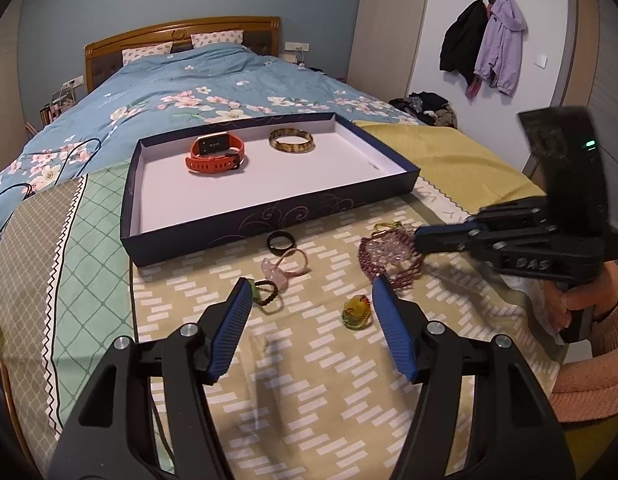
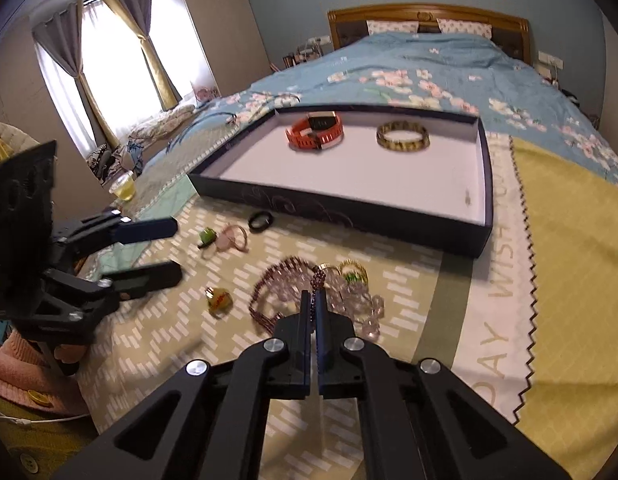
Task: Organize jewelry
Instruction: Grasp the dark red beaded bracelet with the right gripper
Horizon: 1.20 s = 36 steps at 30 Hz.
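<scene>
Bracelet (image 2: 277,280), purple beads: my right gripper (image 2: 314,300) pinched shut on strand, probably tangled with clear beads (image 2: 349,300) at 3 o'clock, may drag them; left gripper (image 1: 311,292) gapes empty.

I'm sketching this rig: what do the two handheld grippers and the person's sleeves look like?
Both the left gripper and right gripper have black angular linkage arms, silver pivot bolts and ribbed blue pads. The right one bears raised lettering and a green light. Sleeves are pink knit.
</scene>
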Motion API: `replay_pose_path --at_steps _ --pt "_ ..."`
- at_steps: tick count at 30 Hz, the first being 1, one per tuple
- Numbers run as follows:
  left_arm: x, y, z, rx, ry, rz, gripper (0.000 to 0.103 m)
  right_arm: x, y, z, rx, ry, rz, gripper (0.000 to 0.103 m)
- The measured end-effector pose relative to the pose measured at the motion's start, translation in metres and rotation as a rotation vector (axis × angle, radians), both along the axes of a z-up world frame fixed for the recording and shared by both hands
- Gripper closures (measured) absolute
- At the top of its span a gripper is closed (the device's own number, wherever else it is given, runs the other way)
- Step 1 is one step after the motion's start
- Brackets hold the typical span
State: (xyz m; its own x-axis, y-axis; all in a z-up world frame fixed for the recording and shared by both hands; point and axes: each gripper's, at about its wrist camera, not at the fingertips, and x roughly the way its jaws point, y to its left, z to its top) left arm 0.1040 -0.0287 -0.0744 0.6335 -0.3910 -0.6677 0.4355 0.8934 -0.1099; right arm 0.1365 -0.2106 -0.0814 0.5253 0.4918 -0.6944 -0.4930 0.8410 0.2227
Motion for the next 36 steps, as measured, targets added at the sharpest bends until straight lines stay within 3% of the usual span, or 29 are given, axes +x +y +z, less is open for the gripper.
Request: replay_pose_path --at_steps 9,17,25,30,32,33,36 --pt "0.018 0.001 -0.003 0.045 0.01 0.008 0.049 -0.007 0.008 0.021 0.001 -0.078 0.029 0.102" --pt "0.013 -0.005 -0.002 0.062 -0.005 -0.03 0.05 -0.016 0.014 0.03 -0.007 -0.107 0.061 0.103" --pt "0.012 -0.002 -0.003 0.051 -0.001 -0.018 0.049 0.002 0.0 -0.008 -0.043 0.03 -0.026 0.088" --pt "0.012 -0.002 -0.004 0.047 0.001 -0.018 0.049 0.006 0.004 -0.017 -0.044 0.06 -0.023 0.078" --pt "0.012 -0.002 -0.004 0.045 0.005 -0.012 0.049 0.007 0.006 -0.018 -0.049 0.054 -0.023 0.085" --pt "0.013 -0.001 -0.005 0.043 0.007 -0.01 0.049 0.006 0.007 -0.018 -0.053 0.051 -0.018 0.097" --pt "0.014 0.001 -0.005 0.042 0.013 -0.002 0.049 0.004 0.006 -0.014 -0.054 0.028 -0.018 0.098"
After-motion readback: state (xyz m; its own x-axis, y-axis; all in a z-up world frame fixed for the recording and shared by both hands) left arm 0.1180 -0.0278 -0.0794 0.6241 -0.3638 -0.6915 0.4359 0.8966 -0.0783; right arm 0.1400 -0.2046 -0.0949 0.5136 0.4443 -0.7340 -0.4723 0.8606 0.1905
